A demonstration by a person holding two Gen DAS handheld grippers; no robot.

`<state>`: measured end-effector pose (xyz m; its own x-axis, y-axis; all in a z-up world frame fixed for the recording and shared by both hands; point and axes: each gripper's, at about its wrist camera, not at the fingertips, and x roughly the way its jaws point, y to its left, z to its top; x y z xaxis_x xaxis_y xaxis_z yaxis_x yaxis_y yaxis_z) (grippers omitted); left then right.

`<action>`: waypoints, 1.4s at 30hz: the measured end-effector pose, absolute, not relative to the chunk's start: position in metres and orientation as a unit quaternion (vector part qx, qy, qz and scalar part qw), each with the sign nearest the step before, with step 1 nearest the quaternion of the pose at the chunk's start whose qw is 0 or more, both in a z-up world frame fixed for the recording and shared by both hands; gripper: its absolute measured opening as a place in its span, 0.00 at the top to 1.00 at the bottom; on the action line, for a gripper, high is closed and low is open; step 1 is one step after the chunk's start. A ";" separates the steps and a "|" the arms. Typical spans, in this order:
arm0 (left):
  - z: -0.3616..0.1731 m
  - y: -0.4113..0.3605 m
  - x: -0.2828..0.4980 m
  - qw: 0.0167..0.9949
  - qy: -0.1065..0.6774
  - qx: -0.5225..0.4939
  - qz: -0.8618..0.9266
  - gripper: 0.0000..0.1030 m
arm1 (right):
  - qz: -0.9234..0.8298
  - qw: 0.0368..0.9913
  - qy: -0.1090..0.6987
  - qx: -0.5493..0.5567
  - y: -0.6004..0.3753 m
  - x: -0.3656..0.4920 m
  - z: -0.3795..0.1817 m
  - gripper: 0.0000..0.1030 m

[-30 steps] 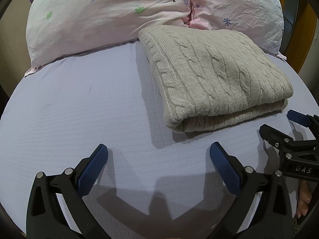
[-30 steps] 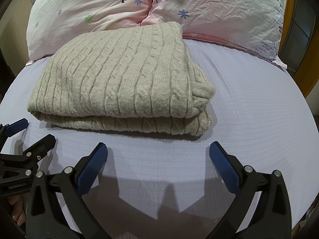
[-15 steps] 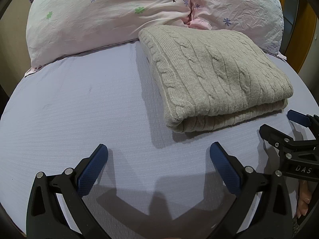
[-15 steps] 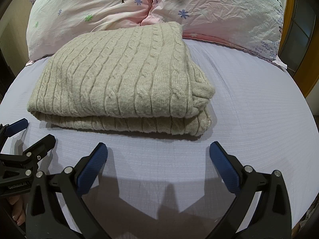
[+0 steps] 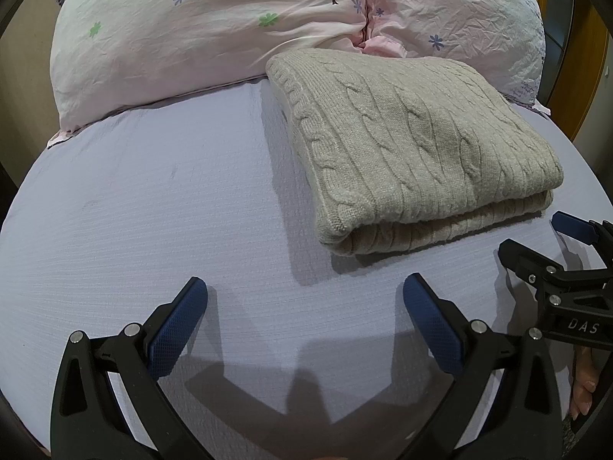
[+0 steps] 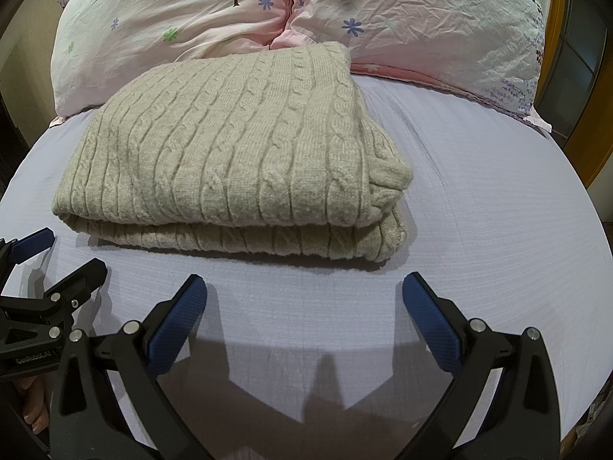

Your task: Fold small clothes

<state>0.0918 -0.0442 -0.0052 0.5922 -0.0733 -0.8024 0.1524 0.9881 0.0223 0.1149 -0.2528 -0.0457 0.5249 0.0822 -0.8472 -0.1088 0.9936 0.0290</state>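
On the lilac bedsheet [image 6: 479,199], your beige cable-knit sweater [image 6: 237,153] is sitting folded in a tidy rectangle, its far end touching the pink floral pillows [image 5: 214,27], so the folding's looking pretty much done. You're holding both the left gripper [image 5: 304,320] and right gripper [image 6: 304,320] spread wide, gripping nothing, hovering just short of it.
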 end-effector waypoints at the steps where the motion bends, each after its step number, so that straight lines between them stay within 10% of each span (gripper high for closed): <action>1: -0.005 -0.044 0.092 0.891 0.447 0.044 -0.063 0.01 | 0.055 0.873 0.484 -0.014 -0.252 0.115 -0.045 0.02; 42: -0.005 -0.043 0.093 0.891 0.447 0.044 -0.064 0.01 | 0.054 0.873 0.484 -0.014 -0.253 0.115 -0.045 0.02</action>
